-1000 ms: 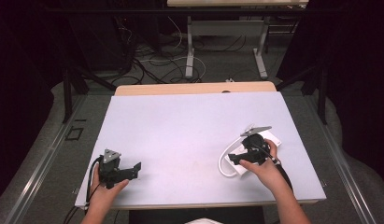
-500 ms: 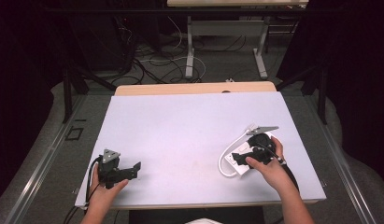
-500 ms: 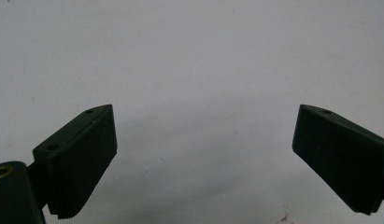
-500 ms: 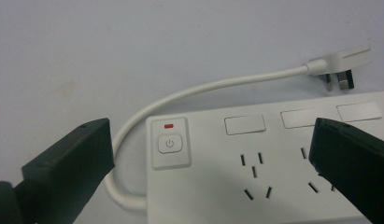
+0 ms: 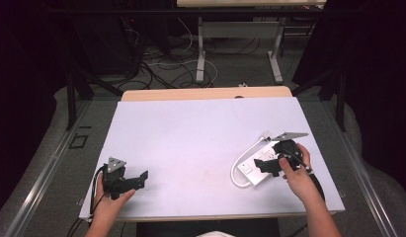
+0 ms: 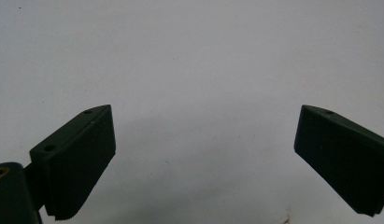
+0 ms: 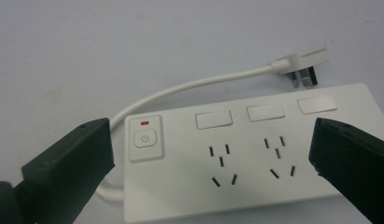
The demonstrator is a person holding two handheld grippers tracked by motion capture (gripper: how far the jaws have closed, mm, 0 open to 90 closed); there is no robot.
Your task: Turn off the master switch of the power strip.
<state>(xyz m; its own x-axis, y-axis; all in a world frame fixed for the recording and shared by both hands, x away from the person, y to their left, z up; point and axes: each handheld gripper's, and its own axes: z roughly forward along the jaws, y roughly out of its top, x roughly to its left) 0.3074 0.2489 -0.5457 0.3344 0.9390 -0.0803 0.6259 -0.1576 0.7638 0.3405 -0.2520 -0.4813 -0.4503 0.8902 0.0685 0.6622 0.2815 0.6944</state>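
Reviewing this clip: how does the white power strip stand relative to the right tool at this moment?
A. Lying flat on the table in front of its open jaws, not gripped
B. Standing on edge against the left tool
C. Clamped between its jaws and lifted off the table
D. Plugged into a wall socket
A. In the right gripper view the power strip lies flat on the table, the right tool has its jaws spread wide, and its plug lies loose.

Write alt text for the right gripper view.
A white plastic power strip lies flat on a pale grey table, seen between the right gripper's two open black fingers, which are not touching it. Its short white cord loops behind to a white plug resting on the table.
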